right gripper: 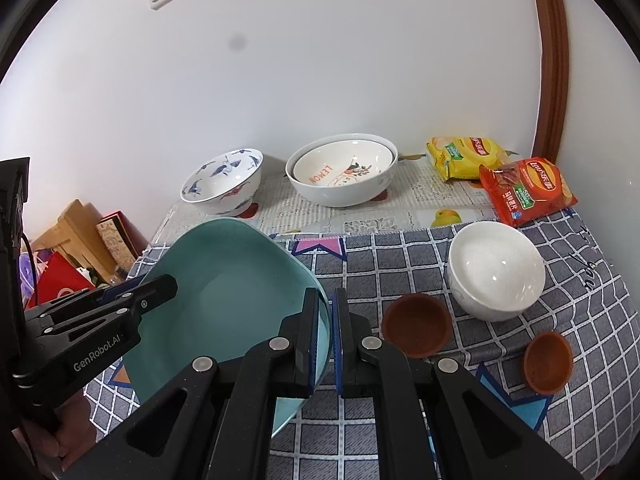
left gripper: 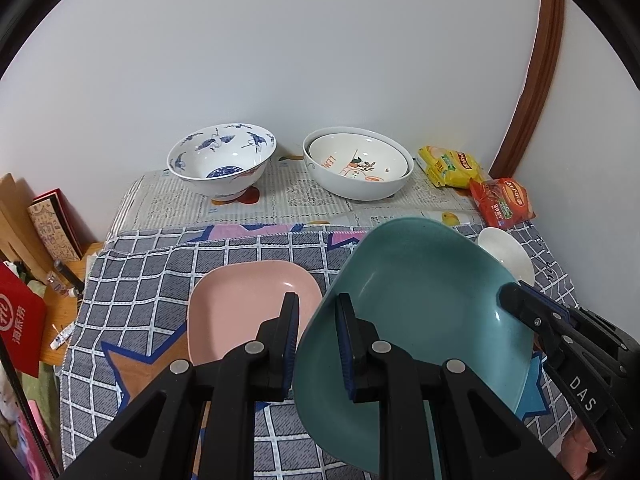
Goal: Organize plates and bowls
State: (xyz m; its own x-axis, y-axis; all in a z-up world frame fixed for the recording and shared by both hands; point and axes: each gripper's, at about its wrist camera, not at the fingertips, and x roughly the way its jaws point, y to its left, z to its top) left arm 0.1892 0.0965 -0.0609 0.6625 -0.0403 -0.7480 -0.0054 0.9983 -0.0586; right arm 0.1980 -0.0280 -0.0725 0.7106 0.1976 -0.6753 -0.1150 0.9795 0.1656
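The left tool (left gripper: pixel 318 344) is gripping the left rim of the teal plate (left gripper: pixel 420 320), its pads nearly together on the thin edge. The right tool (right gripper: pixel 327 344) is clamping the opposite rim of the same plate, one finger inside and one outside, pressed all but closed. Between the two, the teal plate is being held off the checked cloth (right gripper: pixel 400 256), tilted so that its far edge is standing higher than the near one.

Just left of the plate, a pink plate (left gripper: pixel 248 304) is lying flat on the cloth. To the right, two small brown cups (right gripper: pixel 416 328) are sitting near each other, with a white bowl (right gripper: pixel 496 272) just behind them.

Further back, where the worktop (left gripper: pixel 304 200) is showing a printed covering, a blue-patterned bowl (left gripper: pixel 222 160) is standing at the left and a large white bowl (left gripper: pixel 356 164) at the middle, with a smaller lemon-printed bowl (left gripper: pixel 352 160) nested inside it. A yellow snack packet (right gripper: pixel 464 158) and a red snack packet (right gripper: pixel 528 192) are lying at the back right, near the wall (left gripper: pixel 320 60).
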